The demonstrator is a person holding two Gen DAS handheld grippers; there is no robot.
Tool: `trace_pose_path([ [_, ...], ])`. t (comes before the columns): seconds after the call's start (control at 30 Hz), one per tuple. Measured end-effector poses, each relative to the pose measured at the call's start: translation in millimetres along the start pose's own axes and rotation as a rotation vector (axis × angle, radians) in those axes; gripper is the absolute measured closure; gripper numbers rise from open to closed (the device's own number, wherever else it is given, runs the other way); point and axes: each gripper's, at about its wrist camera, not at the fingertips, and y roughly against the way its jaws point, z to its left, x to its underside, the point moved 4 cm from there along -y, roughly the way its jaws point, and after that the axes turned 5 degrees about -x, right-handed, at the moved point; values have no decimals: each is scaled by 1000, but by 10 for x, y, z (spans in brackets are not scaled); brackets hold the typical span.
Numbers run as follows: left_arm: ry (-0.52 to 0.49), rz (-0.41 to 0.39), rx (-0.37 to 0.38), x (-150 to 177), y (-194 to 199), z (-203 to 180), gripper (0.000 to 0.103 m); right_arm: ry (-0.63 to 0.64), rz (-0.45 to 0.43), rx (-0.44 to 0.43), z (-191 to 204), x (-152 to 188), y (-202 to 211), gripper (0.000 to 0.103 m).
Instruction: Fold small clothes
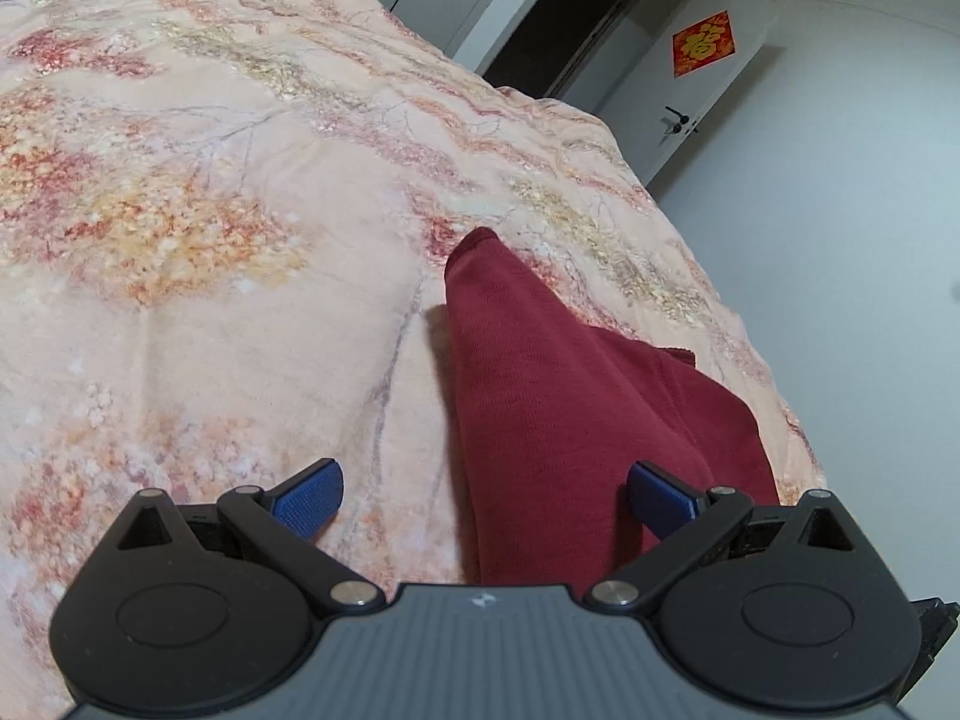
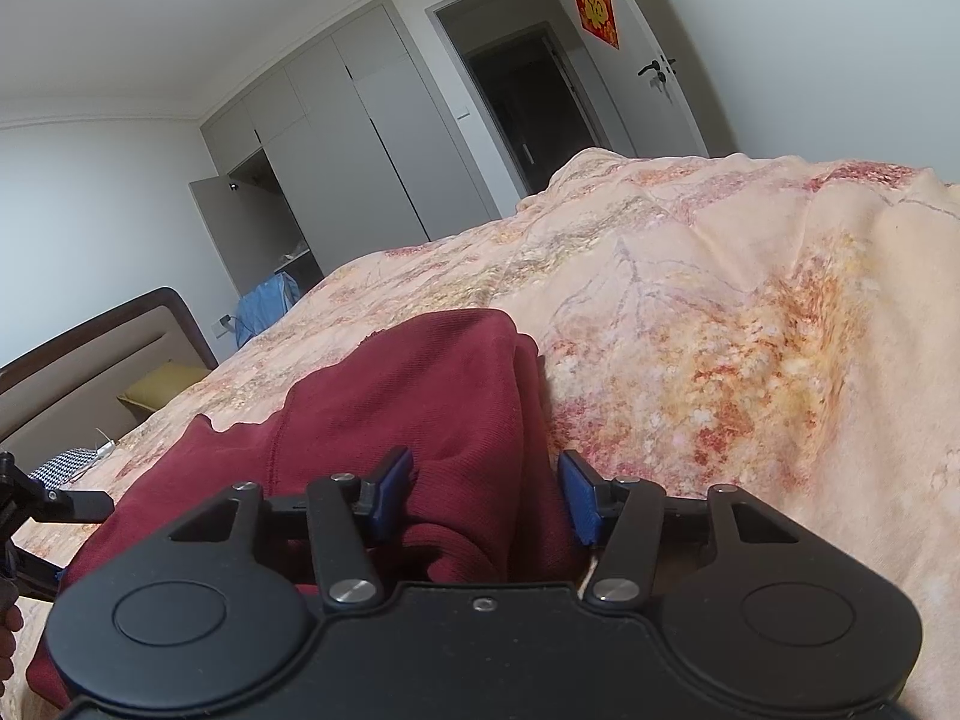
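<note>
While the dark red knit garment (image 1: 540, 396) lies on the peach floral bedspread (image 1: 210, 210), the left gripper (image 1: 486, 495) hovers over it with its blue pads spread wide, nothing pinched. From that wrist view the cloth runs as a long folded strip from 6 o'clock up toward 12, ending in a rounded tip, with a second layer sticking out toward 3 o'clock. Its left edge is a clean straight fold; everything from 9 to 12 o'clock is bare bedspread, so lots of open room there. At 3 o'clock the bed's edge drops off just past the cloth, pretty tight.

Over on the right wrist view, the right gripper (image 2: 485, 495) has its jaws about half apart, with a bunched fold of the garment sitting between the blue pads (image 2: 393, 480). I can't tell if the pads are actually pressing it. The bedspread from 1 to 4 o'clock is wide open. At 9 o'clock the other gripper's black frame pokes in at the cloth's edge. A wooden padded headboard (image 2: 90, 360) sits at 9 o'clock, grey wardrobe doors (image 2: 360, 138) at 11.
</note>
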Motion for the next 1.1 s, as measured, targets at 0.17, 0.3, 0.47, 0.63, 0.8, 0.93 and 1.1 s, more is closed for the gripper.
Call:
trace_pose_path([
  [0.17,-28,11,0,24,-51,-57,0,0,0,0,0,2,-2,47],
  [0.3,-26,19,20,32,-89,-82,3,0,0,0,1,0,0,46],
  [0.47,-26,31,40,47,-138,-103,13,0,0,0,1,0,0,47],
  [0.63,-16,39,58,69,-158,-122,20,0,0,0,1,2,-1,47],
  [0.8,-14,44,76,93,-191,-163,29,1,0,-6,3,4,-2,51],
  [0.93,-17,45,76,112,-211,-204,36,6,-2,-6,9,8,-7,51],
  [1.1,-23,40,62,117,-209,-231,36,6,-2,-6,10,7,-6,51],
])
